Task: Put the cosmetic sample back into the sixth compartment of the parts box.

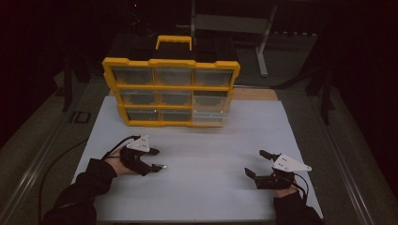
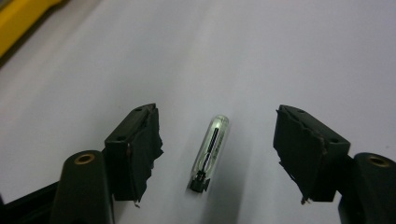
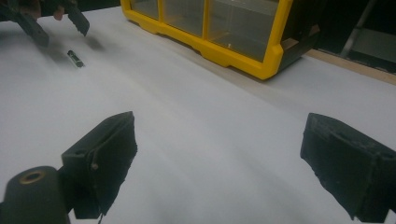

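A small clear glass tube (image 2: 211, 150) with a black cap at one end and a dark rod inside lies on the white sheet (image 1: 211, 140). My left gripper (image 2: 215, 111) is open, its jaws standing on either side of the tube without touching it. From above, the left gripper (image 1: 158, 159) rests low on the sheet's left part, and the tube (image 1: 164, 166) is a small glint at its tip. My right gripper (image 1: 256, 163) is open at the sheet's right part, with nothing between its jaws (image 3: 219, 121). The right gripper view also catches the tube (image 3: 75, 59) far off, below the left gripper (image 3: 58, 25).
A yellow organizer case (image 1: 171, 89) with several clear drawers and a top handle stands upright at the back of the sheet; its corner (image 3: 261, 60) is ahead of my right gripper. A metal stand (image 1: 263, 47) is behind the table. Dark surroundings lie beyond the table edges.
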`<act>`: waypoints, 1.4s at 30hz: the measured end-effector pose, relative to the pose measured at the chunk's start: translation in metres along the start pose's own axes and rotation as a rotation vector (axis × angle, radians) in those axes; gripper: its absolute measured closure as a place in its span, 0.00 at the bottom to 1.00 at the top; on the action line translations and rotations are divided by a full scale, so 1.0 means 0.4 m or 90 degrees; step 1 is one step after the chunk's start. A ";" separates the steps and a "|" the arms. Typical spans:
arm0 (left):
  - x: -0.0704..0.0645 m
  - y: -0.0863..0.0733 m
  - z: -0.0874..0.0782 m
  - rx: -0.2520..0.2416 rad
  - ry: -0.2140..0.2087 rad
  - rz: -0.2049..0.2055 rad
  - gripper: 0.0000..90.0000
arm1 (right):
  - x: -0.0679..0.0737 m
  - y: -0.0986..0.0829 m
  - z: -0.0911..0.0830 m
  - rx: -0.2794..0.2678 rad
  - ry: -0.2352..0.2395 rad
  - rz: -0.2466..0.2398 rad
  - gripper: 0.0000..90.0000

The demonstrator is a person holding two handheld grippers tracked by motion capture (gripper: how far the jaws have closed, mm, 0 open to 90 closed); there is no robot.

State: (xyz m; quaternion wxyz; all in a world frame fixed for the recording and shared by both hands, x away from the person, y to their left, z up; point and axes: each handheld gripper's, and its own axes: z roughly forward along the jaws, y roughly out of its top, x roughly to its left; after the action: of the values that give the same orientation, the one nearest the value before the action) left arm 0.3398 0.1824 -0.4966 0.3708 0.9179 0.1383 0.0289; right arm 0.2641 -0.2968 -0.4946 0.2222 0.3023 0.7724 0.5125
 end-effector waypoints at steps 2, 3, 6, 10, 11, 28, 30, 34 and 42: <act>0.003 -0.001 0.008 0.012 0.002 0.007 0.46 | -0.001 0.000 0.000 0.001 0.000 -0.002 0.12; 0.004 -0.001 0.010 0.015 -0.001 0.009 0.48 | -0.001 -0.001 0.001 0.001 0.001 -0.001 0.12; 0.007 0.000 0.015 0.020 -0.007 0.005 0.54 | -0.001 -0.001 0.001 0.001 0.001 -0.001 0.12; 0.011 0.001 0.027 0.039 -0.014 0.017 0.62 | -0.001 -0.002 0.001 0.002 0.002 0.000 0.12; 0.011 0.000 0.030 0.042 -0.014 0.016 0.65 | -0.001 -0.002 0.001 0.001 0.002 0.000 0.12; 0.013 0.013 0.049 0.105 -0.020 0.055 0.85 | -0.001 -0.001 0.001 0.003 0.000 -0.003 0.12; 0.014 0.017 0.051 0.113 -0.024 0.058 0.86 | 0.000 -0.001 0.001 0.004 0.000 -0.002 0.12; 0.014 0.026 0.054 0.130 -0.027 0.067 0.90 | 0.000 -0.002 0.002 0.004 0.000 -0.003 0.12; 0.011 0.038 0.056 0.153 -0.021 0.070 0.91 | 0.000 -0.001 0.001 0.005 0.001 -0.005 0.12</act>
State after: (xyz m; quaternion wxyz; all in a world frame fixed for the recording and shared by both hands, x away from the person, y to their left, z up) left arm 0.3509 0.1578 -0.5025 0.2583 0.9622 0.0845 0.0175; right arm 0.2642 -0.2966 -0.4950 0.2222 0.3000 0.7759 0.5086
